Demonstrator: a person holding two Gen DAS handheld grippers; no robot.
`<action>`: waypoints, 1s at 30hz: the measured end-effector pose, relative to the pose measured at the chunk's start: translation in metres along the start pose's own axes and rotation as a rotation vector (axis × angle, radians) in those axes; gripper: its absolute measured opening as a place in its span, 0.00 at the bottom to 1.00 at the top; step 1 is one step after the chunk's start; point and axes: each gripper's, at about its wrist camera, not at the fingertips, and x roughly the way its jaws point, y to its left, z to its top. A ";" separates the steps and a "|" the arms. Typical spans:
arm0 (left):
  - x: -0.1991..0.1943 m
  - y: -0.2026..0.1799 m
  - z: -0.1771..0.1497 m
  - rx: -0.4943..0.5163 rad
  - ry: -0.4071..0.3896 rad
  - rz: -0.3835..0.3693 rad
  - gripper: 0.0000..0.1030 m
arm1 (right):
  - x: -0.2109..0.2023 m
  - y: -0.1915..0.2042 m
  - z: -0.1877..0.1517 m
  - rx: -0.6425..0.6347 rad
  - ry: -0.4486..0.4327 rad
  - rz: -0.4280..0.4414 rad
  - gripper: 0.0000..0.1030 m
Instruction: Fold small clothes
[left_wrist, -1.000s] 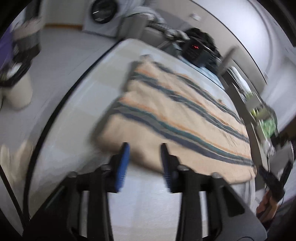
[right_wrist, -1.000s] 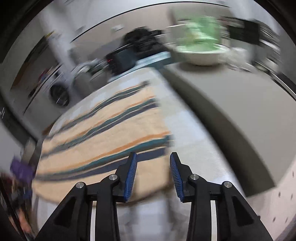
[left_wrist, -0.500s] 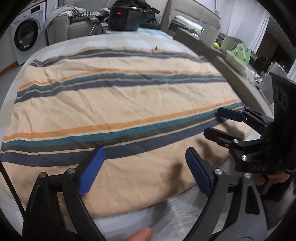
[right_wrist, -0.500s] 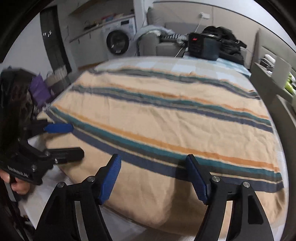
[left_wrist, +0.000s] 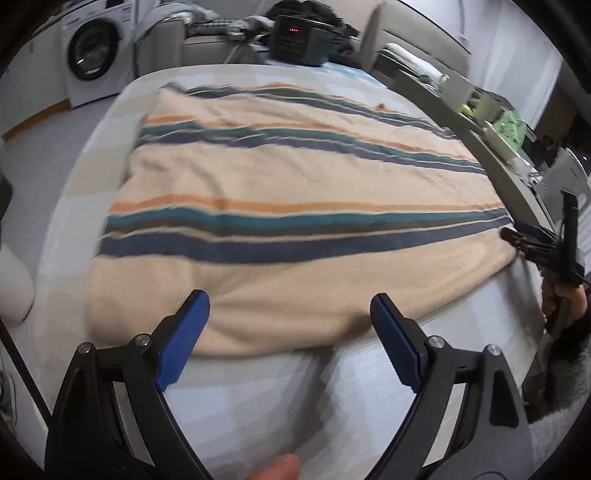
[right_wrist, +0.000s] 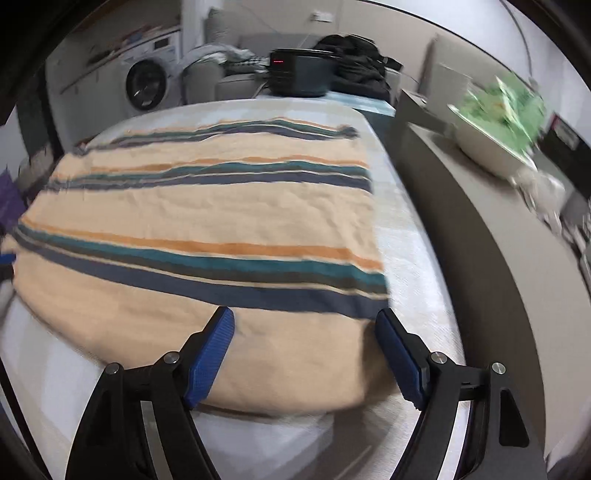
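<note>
My left gripper (left_wrist: 290, 325) hovers with jaws wide apart and empty at the near edge of the striped towel (left_wrist: 295, 206), which lies spread flat on the pale surface (left_wrist: 258, 398). My right gripper (right_wrist: 304, 349), jaws still opening, straddles the towel's near right corner without pressing it.

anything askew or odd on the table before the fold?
Nothing damaged or spilled. The striped cloth lies spread on the table; its far-left corner looks slightly rumpled, though blur makes that uncertain. Both grippers are empty, the right gripper opening.
</note>
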 end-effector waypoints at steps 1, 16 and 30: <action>-0.004 0.004 -0.002 -0.010 -0.002 -0.010 0.85 | -0.001 -0.006 0.000 0.029 0.006 -0.014 0.77; 0.025 -0.016 0.076 0.044 -0.038 0.006 0.98 | 0.018 0.098 0.064 -0.098 -0.023 0.205 0.78; 0.035 0.018 0.058 0.028 0.011 0.088 0.98 | 0.043 0.016 0.064 0.044 0.009 0.005 0.81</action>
